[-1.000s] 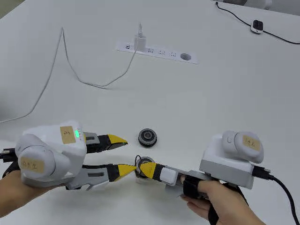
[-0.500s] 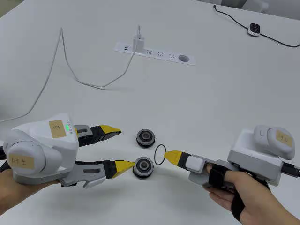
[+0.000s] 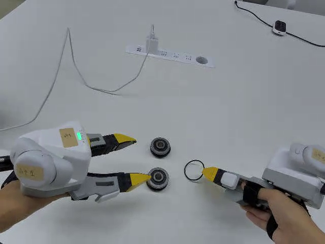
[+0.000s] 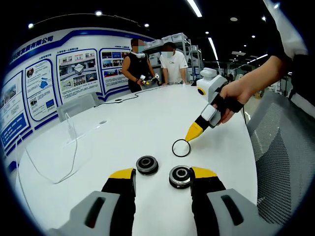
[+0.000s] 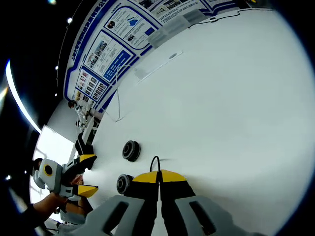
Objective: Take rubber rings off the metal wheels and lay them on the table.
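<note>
Ring pinched between right gripper fingers; left gripper fingers spread wide, one tip beside wheel.

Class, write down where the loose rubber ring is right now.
In the head view, the rubber ring is pinched in the right gripper's shut tips, right of the nearer metal wheel and apart from it.

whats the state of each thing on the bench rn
left tool: open, one jaw tip by the near wheel
right tool: shut on the rubber ring
rubber ring: off the wheels, pinched at its edge
near wheel: lying flat
far wheel: lying flat
power strip: one charger plugged in
</note>
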Action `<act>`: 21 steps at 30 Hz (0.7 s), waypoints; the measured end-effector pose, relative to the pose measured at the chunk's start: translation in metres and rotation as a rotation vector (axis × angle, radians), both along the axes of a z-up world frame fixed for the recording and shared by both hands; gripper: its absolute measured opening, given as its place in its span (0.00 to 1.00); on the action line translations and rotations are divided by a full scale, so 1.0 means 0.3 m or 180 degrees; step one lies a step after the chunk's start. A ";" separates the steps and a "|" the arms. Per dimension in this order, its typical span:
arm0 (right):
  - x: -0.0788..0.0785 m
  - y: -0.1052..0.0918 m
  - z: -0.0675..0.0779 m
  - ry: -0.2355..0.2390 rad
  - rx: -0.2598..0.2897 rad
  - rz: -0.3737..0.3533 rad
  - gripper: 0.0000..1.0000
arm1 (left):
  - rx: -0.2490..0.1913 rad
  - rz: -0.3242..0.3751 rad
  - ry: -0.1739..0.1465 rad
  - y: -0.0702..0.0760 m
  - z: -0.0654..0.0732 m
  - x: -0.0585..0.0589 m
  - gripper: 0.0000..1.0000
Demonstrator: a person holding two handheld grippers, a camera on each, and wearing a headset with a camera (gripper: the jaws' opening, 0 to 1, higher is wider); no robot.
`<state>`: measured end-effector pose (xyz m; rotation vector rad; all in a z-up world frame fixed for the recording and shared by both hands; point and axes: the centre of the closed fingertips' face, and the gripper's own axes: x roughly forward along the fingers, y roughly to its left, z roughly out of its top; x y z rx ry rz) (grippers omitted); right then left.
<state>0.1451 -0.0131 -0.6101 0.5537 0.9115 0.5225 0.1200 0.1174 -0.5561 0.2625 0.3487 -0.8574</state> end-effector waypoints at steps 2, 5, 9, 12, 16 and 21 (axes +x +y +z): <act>0.006 -0.012 -0.005 -0.0049 -0.0069 -0.0030 0.02 | 0.0020 -0.0004 0.0001 -0.003 -0.001 0.001 0.45; 0.009 -0.024 -0.017 -0.0076 -0.0152 -0.0007 0.02 | 0.0022 -0.0016 0.0014 -0.012 -0.002 0.000 0.45; 0.008 -0.030 -0.022 -0.0079 -0.0183 0.0008 0.02 | 0.0059 -0.0050 0.0023 -0.015 -0.009 0.005 0.44; 0.008 -0.033 -0.022 -0.0095 -0.0210 0.0012 0.02 | 0.0060 -0.0065 0.0025 -0.022 -0.009 0.003 0.44; 0.003 -0.039 -0.029 -0.0113 -0.0292 0.0044 0.04 | 0.0071 -0.0088 0.0031 -0.028 -0.012 0.001 0.44; 0.001 -0.047 -0.028 -0.0151 -0.0368 0.0056 0.07 | 0.0069 -0.0107 0.0046 -0.033 -0.013 -0.005 0.44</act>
